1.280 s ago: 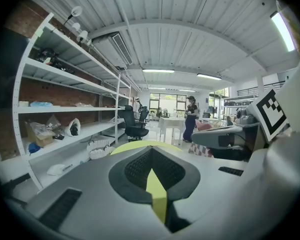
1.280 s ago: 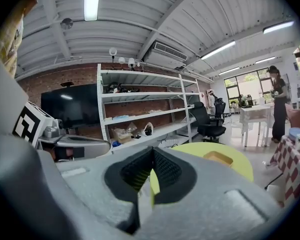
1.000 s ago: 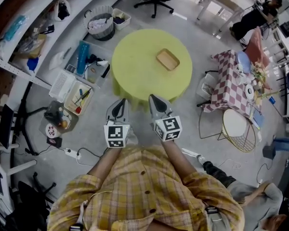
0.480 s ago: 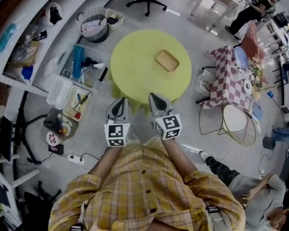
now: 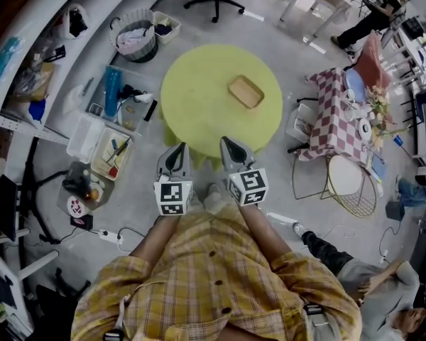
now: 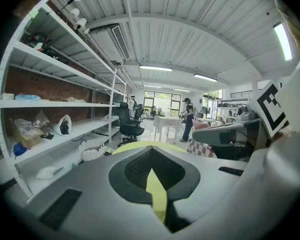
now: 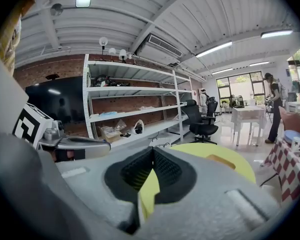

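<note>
A small wooden tray (image 5: 246, 91) lies on the round yellow tabletop (image 5: 199, 101). It sits a bit past the middle and to the right, all alone. It looks light and hard, like thin wood, with a low rim all round, so I think it will not bend or break easily. The best place to take hold seems to be the rim on one short side, pinching the thin wall. The yellow cloth (image 5: 172, 128) under it looks soft, and it may slide or bunch up if the tray is pushed. The left gripper (image 5: 176, 150) and the right gripper (image 5: 228, 145) hang side by side at the near edge of the tabletop, well apart from the tray. Both have their jaws closed tip to tip, with nothing between them. The tray is too small to show if anything lies inside. In the left gripper view the jaws hide it. The cloth covers the table's legs, and the person's shirt (image 5: 213, 275) hides whatever is below it.
</note>
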The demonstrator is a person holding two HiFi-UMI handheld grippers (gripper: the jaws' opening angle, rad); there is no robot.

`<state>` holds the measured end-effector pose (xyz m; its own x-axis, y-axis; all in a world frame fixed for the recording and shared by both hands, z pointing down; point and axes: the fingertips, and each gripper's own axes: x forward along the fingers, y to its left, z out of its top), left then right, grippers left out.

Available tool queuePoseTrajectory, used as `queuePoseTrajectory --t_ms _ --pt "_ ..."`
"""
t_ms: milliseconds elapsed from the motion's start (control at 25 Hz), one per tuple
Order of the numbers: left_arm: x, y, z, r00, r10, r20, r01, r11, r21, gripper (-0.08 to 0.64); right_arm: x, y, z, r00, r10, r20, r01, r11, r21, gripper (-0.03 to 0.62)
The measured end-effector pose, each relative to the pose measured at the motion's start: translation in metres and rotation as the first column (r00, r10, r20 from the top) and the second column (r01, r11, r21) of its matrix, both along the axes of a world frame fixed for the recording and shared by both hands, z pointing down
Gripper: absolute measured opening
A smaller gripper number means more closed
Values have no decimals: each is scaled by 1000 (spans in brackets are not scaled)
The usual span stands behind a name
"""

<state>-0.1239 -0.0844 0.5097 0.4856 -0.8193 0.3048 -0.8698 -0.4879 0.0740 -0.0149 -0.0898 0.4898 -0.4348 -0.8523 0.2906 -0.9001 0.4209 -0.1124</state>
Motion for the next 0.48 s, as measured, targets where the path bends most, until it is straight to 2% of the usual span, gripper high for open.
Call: queuePoseTrajectory --t_ms 480 --pt "34 -18 7 1000 -3 24 3 1000 -8 3 25 -18 17 999 -35 1 35 999 -22 -3"
